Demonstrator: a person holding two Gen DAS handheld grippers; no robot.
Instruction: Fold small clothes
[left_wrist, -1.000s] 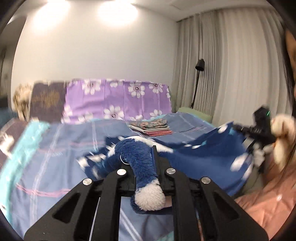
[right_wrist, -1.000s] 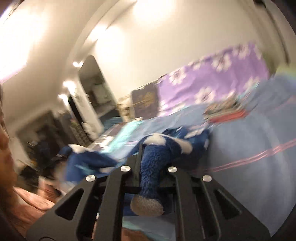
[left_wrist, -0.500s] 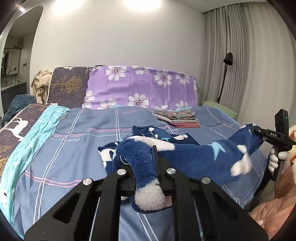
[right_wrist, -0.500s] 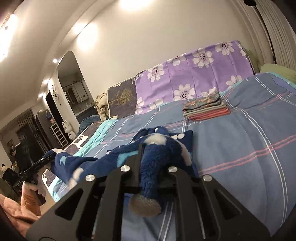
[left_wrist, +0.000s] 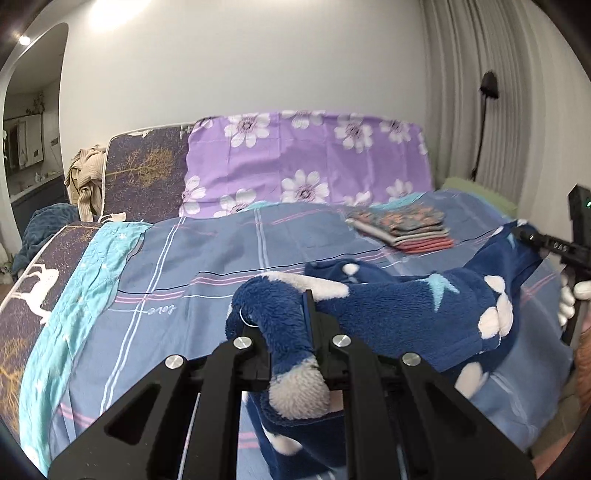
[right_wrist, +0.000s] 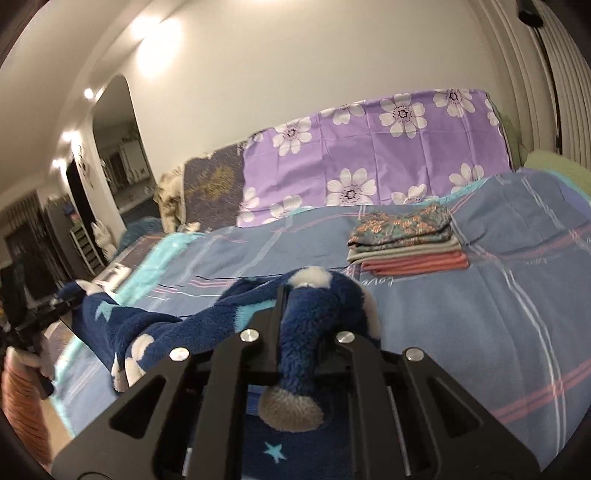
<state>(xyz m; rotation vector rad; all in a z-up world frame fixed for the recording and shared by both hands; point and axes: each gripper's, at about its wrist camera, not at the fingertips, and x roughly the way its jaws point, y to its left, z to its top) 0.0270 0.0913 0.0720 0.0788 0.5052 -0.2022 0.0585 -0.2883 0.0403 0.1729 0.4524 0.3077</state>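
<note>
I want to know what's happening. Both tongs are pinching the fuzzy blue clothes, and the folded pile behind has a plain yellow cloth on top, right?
Nearly. Both the left tongs and right tongs do pinch the fuzzy blue clothes. But the folded pile has a flowery patterned cloth on top, not plain yellow; the right wrist view shows it clearly.

Bright ceiling lights (right_wrist: 155, 40) are shining from above and making white glare spots on the wall (left_wrist: 258, 55). The room is looking well lit. Both pictures are bending round at the dark corners. The left edge of the right view is looking blurry.
</note>
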